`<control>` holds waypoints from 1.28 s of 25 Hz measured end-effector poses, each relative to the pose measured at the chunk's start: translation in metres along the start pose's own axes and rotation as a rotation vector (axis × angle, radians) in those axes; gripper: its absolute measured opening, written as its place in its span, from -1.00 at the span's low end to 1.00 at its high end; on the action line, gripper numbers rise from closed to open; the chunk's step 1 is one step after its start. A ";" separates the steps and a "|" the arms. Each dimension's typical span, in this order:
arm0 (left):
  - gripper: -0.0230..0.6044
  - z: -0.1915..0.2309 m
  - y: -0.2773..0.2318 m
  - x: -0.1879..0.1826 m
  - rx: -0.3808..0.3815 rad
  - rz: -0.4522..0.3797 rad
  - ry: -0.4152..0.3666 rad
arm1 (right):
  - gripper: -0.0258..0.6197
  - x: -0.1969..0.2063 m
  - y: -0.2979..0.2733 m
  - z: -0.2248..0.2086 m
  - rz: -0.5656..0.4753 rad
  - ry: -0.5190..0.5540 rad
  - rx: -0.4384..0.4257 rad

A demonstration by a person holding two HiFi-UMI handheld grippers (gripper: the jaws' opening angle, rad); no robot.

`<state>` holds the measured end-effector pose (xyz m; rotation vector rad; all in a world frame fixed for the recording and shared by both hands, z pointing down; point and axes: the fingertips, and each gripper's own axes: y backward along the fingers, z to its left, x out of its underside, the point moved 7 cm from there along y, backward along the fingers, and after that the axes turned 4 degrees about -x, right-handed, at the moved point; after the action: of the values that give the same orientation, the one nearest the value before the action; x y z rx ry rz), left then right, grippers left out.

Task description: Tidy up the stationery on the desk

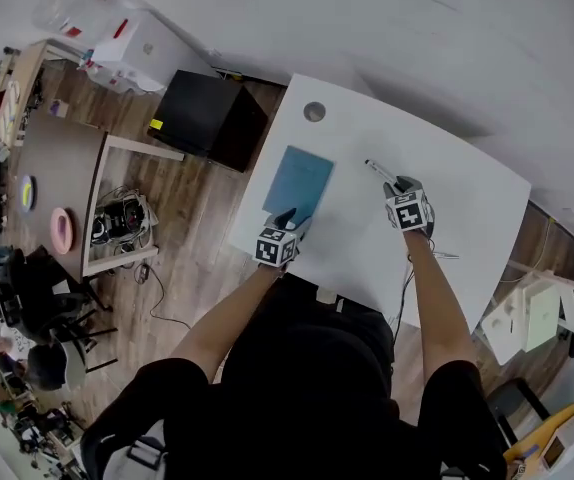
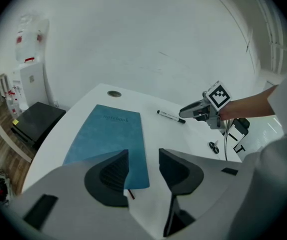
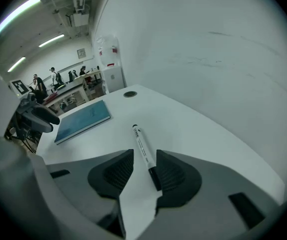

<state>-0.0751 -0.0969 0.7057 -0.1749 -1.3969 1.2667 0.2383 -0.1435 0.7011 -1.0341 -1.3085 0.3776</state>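
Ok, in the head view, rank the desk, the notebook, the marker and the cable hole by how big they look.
1. desk
2. notebook
3. marker and cable hole: too close to rank. The marker is longer, the hole wider.

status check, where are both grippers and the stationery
Left gripper open at near edge of notebook. Right gripper open, marker lying between jaws, not gripped. Nothing blocking either.
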 end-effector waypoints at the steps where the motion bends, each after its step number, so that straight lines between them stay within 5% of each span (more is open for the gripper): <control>1: -0.37 -0.004 0.002 0.000 0.005 -0.011 0.000 | -0.46 -0.002 -0.003 0.000 0.011 0.011 -0.009; 5: -0.84 -0.013 0.009 0.001 0.013 -0.040 0.014 | -0.46 -0.008 -0.013 0.000 0.060 0.084 -0.022; 18: -0.87 0.003 0.024 0.001 -0.015 -0.087 0.093 | -0.65 -0.007 -0.033 0.004 0.146 0.060 -0.026; 22: -0.87 0.011 0.031 0.003 0.012 -0.106 0.084 | -0.67 -0.012 -0.017 0.015 0.059 -0.074 0.010; 27: -0.87 0.021 0.032 0.008 0.067 -0.071 0.020 | -0.68 -0.013 0.014 0.045 -0.129 -0.427 0.030; 32: -0.87 0.027 0.030 0.006 0.139 -0.051 -0.050 | -0.68 0.001 0.006 0.096 -0.186 -0.683 0.023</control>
<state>-0.1146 -0.0959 0.6944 -0.0123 -1.3423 1.3284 0.1533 -0.1010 0.6889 -0.7749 -1.9859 0.6340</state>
